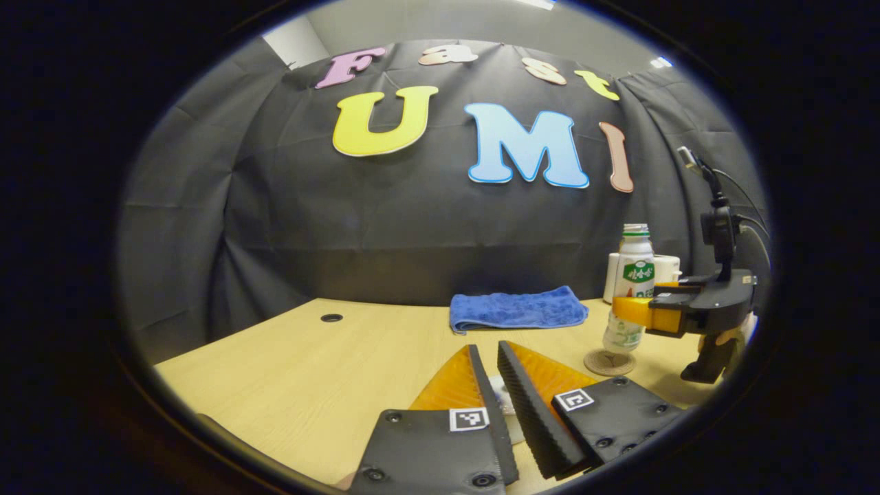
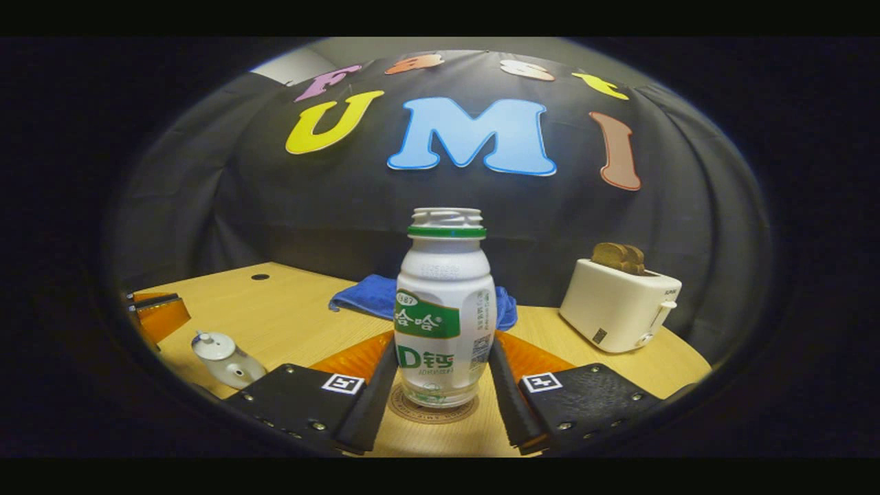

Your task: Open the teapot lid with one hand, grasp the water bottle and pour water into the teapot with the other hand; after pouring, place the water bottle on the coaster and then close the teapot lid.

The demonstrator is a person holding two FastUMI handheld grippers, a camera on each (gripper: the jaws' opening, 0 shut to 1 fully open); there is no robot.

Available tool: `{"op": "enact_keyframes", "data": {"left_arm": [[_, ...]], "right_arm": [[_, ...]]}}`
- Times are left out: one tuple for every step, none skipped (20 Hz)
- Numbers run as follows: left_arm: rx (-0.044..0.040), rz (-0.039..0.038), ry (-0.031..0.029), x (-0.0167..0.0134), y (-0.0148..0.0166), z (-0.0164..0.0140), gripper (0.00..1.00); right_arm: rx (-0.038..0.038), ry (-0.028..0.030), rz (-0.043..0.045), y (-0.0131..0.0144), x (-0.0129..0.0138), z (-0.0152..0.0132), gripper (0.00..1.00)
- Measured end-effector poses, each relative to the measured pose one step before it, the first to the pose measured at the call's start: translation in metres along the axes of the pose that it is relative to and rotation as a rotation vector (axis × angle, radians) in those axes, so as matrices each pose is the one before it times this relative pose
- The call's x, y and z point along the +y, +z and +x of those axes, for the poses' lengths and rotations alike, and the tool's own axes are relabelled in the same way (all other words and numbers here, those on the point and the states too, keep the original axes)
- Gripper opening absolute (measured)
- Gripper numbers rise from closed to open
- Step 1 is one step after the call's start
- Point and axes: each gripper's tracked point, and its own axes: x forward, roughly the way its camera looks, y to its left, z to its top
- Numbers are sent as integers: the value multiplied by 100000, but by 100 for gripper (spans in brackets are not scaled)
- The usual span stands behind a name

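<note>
Your right claw (image 2: pixel 440 392) brackets the water bottle (image 2: pixel 445 309), which stands on the coaster (image 2: pixel 432 411) between its fingers; grip or gap, you cannot tell. The teapot (image 2: pixel 223 357) sits left of it, lid on. Your left claw (image 1: pixel 496 385) is narrowly parted, empty.

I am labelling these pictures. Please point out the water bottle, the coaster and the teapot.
water bottle (image 2: pixel 445 309): right gripper view, on its labelled body.
coaster (image 2: pixel 431 412): right gripper view, on the front rim under the bottle.
teapot (image 2: pixel 230 363): right gripper view, on its white body.
</note>
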Motion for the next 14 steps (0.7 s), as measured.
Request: {"op": "enact_keyframes", "data": {"left_arm": [[-163, -30, -123, -20, 96, -28, 0], [-24, 150, -77, 5, 27, 4, 0], [70, 178, -38, -32, -47, -59, 0], [75, 280, -123, -68, -47, 77, 0], [-59, 272, -94, -99, -21, -29, 0], [-169, 337, -112, -13, 18, -14, 0], [-99, 153, -157, -70, 110, -61, 0], [-20, 117, -178, -60, -32, 8, 0], [-95, 97, 27, 8, 42, 1, 0], [-78, 8, 54, 42, -68, 15, 0], [-114, -147, -10, 68, 68, -41, 0], [-116, -100, -35, -38, 95, -19, 0], [-136, -111, 128, 87, 26, -22, 11], [65, 70, -4, 20, -57, 67, 21]], "right_arm": [[361, 44, 1092, -257, 86, 177, 69], [555, 151, 968, -145, 84, 65, 69], [480, 87, 678, -251, -38, 146, 69], [575, 135, 292, -138, 17, 49, 69], [457, 200, 262, -114, 138, -30, 66], [540, 229, 63, -121, 73, 27, 69], [647, 200, -68, -232, 152, 51, 69], [633, 375, 555, -198, 6, 103, 69], [533, 152, 758, -267, -15, 87, 69], [597, -200, 562, -233, -108, 30, 69], [569, -300, 319, -244, -76, 112, 69], [630, -292, 211, -222, -74, 62, 69], [-208, -89, 411, 114, -66, -133, 69], [-12, -259, -37, -24, -70, 0, 69]]}}
